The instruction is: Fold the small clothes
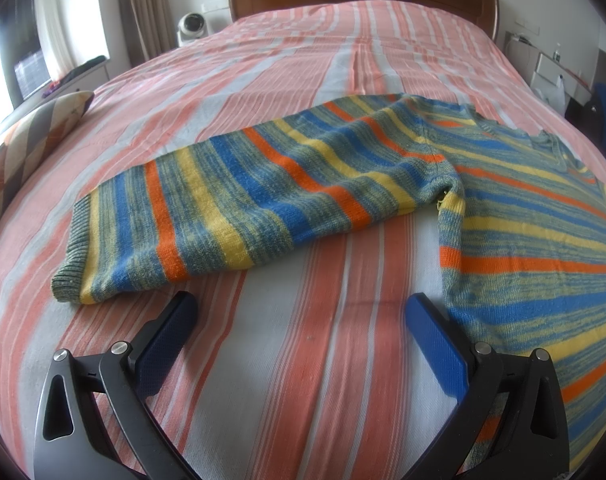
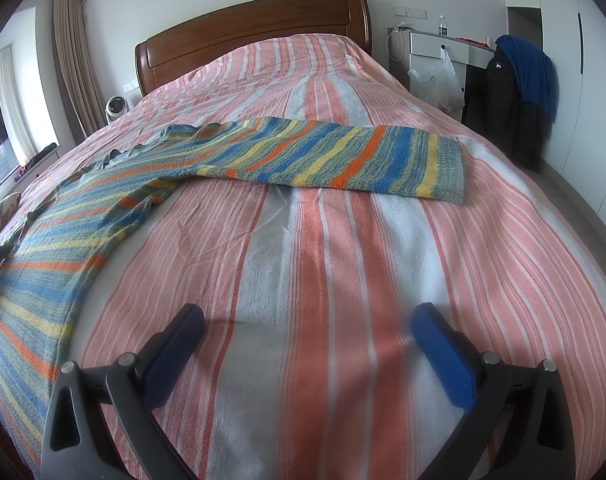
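Observation:
A small knitted sweater [image 1: 535, 216] with blue, yellow, orange and grey-green stripes lies spread flat on the bed. In the left wrist view its left sleeve [image 1: 231, 200] stretches out to the left, cuff nearest. My left gripper [image 1: 303, 312] hovers open just in front of that sleeve, nothing between its fingers. In the right wrist view the sweater body [image 2: 63, 240] lies at the left and the other sleeve [image 2: 343, 156] reaches right across the bed. My right gripper [image 2: 309, 320] is open and empty, well short of that sleeve.
The bed wears a pink, white and grey striped cover [image 2: 323, 260] and has a wooden headboard [image 2: 255, 28]. A patterned pillow [image 1: 27, 148] lies at the left edge. A white fan [image 1: 191, 26], a nightstand [image 2: 435, 48] and a chair with dark clothes [image 2: 519, 92] stand around the bed.

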`<state>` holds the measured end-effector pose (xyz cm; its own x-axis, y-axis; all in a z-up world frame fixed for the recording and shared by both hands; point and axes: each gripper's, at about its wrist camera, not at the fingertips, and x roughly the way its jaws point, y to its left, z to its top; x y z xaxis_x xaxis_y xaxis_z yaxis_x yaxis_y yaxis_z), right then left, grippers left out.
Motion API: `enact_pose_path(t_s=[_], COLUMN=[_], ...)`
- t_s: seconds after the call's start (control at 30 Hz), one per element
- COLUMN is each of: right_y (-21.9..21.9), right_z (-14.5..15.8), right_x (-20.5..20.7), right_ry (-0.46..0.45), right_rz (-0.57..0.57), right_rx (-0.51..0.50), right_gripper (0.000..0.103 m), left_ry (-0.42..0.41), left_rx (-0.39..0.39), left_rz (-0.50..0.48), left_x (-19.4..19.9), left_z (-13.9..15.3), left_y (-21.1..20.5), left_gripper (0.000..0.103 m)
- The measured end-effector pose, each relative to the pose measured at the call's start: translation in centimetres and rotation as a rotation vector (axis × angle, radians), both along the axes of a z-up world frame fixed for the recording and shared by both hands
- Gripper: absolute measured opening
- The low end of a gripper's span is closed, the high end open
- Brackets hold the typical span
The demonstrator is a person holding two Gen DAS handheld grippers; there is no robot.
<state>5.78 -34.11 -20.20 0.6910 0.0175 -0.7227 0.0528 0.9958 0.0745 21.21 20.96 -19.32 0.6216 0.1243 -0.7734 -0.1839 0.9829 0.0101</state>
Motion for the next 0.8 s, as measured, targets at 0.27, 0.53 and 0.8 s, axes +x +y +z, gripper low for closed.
enact_pose_path(t_s=[0.27, 0.53, 0.8], right_y=[-0.03, -0.03, 0.00], right_z=[0.00, 0.00, -0.02], right_x=[0.00, 0.00, -0.04], right_ry=[0.000, -0.001, -0.001], right_rz=[0.000, 0.000, 0.000], right_rx=[0.001, 0.001, 0.001], right_gripper=[0.103, 0.103, 0.103], left_ry=[-0.001, 0.000, -0.001], left_rx=[0.002, 0.000, -0.006], left_rz=[0.000, 0.000, 0.000], left_x=[0.02, -0.02, -0.09], left_z=[0.01, 0.01, -0.22], left_y=[0.06, -0.02, 0.08], left_gripper=[0.103, 0.103, 0.103])
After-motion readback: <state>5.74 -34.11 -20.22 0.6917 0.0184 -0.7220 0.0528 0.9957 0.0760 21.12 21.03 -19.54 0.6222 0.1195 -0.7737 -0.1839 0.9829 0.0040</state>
